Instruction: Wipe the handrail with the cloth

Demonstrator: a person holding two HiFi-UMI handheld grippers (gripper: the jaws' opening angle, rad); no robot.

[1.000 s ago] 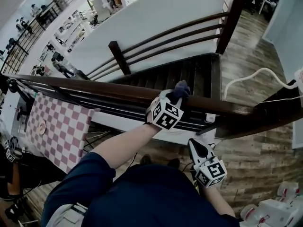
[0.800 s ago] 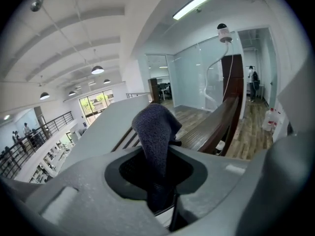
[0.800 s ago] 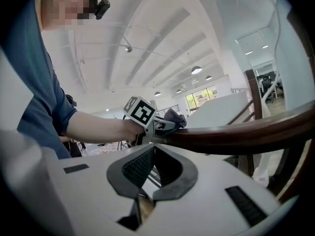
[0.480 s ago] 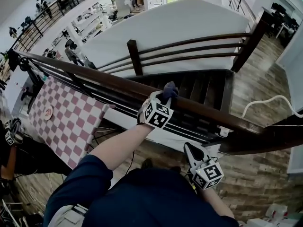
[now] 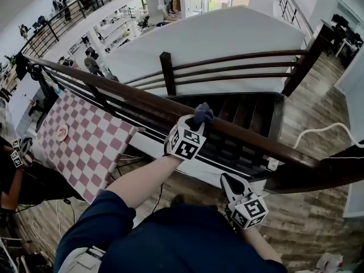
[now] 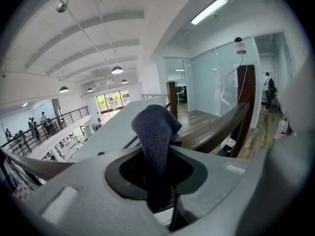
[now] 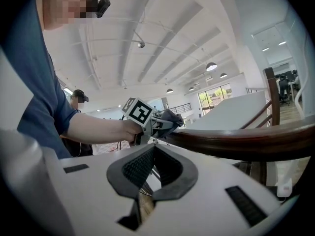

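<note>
Wood-plank flooring [image 5: 318, 90] covers an upper landing that looks over an open hall, where a pink-and-white checkered surface [image 5: 85, 147] stands on the level below. A dark staircase [image 5: 239, 110] drops away behind the landing edge, with a white wall panel [image 5: 227, 33] beyond it.

The handrail [image 5: 131, 95] is a long bar of dark brown polished wood with a rounded, glossy top. In the head view it runs diagonally from upper left to lower right, with thin dark bars under it. In the left gripper view it curves off to the right [image 6: 216, 132], and in the right gripper view it crosses the frame as a broad shiny band [image 7: 246, 139].

The left gripper [image 5: 196, 124] is stretched forward on a bare forearm and sits against the near side of the rail, about midway along its visible length. Its jaws are closed on the cloth [image 5: 203, 113], a small dark grey-blue piece with a nubbly, towel-like texture. The cloth [image 6: 155, 132] stands up from between the jaws in a folded bunch, its top lying on the rail's upper face.

The right gripper [image 5: 229, 181] is held low and close to the person's body, below the rail and well apart from it. Its jaws [image 7: 151, 163] meet at the tips with nothing between them.

A thin white cable [image 5: 318, 131] loops over the floor at right.
</note>
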